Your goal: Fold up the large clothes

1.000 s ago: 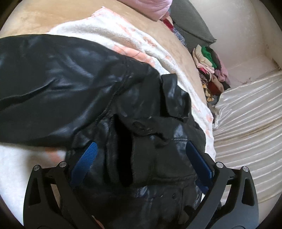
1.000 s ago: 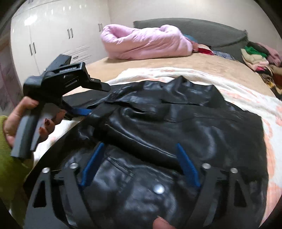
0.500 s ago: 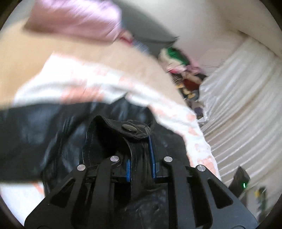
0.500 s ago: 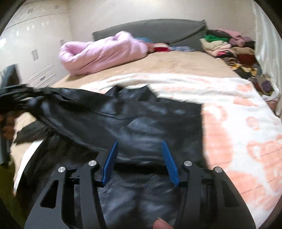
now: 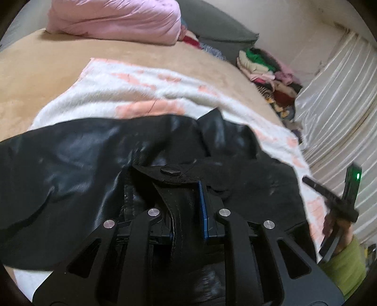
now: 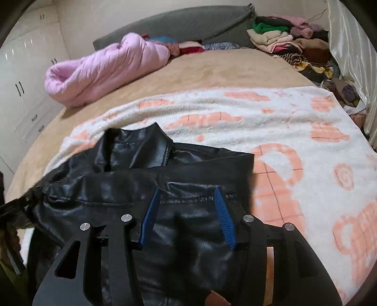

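Left wrist view: the left gripper (image 5: pixel 186 209) has its blue-padded fingers drawn close together, pinching a snap-button tab of a black leather jacket (image 5: pixel 82 169). The jacket spreads across a white blanket with peach patches (image 5: pixel 132 94), which lies on a tan bed (image 5: pixel 35 68). A pink quilt (image 5: pixel 117 18) sits at the far end, next to a grey headboard. Folded clothes (image 5: pixel 261 63) are stacked at the far right corner. At the right edge, a hand in a green sleeve holds the right gripper (image 5: pixel 339 202).

Right wrist view: the right gripper (image 6: pixel 186 211) has its fingers moderately apart, with jacket (image 6: pixel 132 174) leather bunched between the blue pads; whether they press it I cannot tell. The jacket's collar points toward the pink quilt (image 6: pixel 103 70). The blanket (image 6: pixel 294 141) lies bare to the right.
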A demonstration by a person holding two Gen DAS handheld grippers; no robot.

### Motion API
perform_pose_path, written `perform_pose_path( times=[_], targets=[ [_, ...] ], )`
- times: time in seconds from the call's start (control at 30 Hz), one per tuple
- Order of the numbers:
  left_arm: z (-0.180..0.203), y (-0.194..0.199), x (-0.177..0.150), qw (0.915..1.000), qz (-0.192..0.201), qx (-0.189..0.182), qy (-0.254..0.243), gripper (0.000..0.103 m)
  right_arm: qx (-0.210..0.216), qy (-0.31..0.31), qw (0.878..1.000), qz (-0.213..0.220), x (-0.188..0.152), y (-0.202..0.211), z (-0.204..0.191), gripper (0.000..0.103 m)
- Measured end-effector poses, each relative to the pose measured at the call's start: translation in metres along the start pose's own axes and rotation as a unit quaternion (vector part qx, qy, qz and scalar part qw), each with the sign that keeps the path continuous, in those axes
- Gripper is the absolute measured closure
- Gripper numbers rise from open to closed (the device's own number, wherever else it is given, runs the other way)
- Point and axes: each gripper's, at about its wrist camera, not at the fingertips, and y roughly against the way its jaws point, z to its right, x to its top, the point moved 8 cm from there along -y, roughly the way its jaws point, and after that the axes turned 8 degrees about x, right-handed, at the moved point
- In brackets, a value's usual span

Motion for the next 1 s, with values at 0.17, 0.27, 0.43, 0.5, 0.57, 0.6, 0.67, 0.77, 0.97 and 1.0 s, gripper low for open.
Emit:
perform_pose_path(
  times=[0.17,0.27,0.43,0.5,0.57,0.6,0.67,0.77,0.97,1.0],
  targets=[
    [-0.004,-0.011,-0.007,0.9989,-0.023,0.038,-0.015,0.093,-0.013,0.001,0.999,-0.036,-0.005,-0.029,0.013,0.056],
    [-0.008,-0.021,-0.012,0.9983,-0.036,0.044,-0.013,0.091,-0.030,-0.012,0.998,-0.056,-0.013,-0.044,0.031,0.057],
    [-0.016,-0.035,-0.021,0.9982,-0.046,0.039,-0.004,0.089,-0.027,-0.026,0.997,-0.060,-0.023,-0.060,0.045,0.058],
    [-0.018,-0.035,-0.022,0.9985,-0.045,0.033,-0.002,0.089,-0.029,-0.021,0.998,-0.057,-0.023,-0.057,0.043,0.058],
    [-0.016,-0.031,-0.021,0.9985,-0.042,0.034,-0.006,0.088,-0.028,-0.017,0.998,-0.047,-0.019,-0.046,0.038,0.056],
    [-0.014,-0.028,-0.020,0.9986,-0.039,0.035,-0.008,0.085,-0.025,-0.016,0.999,-0.041,-0.017,-0.040,0.035,0.054],
    [-0.013,-0.020,-0.018,0.9987,-0.031,0.039,-0.012,0.078,-0.011,-0.013,0.999,-0.028,-0.013,-0.024,0.026,0.049],
    [-0.010,-0.009,-0.016,0.9978,-0.028,0.057,-0.018,0.070,0.008,0.002,1.000,-0.015,-0.013,-0.005,0.010,0.046],
    [0.002,0.033,-0.010,0.9959,0.015,0.078,-0.042,0.056,0.024,0.035,0.999,-0.002,-0.025,0.024,-0.017,0.039],
    [0.005,0.039,-0.010,0.9959,0.020,0.077,-0.044,0.055,0.029,0.035,0.999,-0.001,-0.027,0.027,-0.020,0.038]
  ],
)
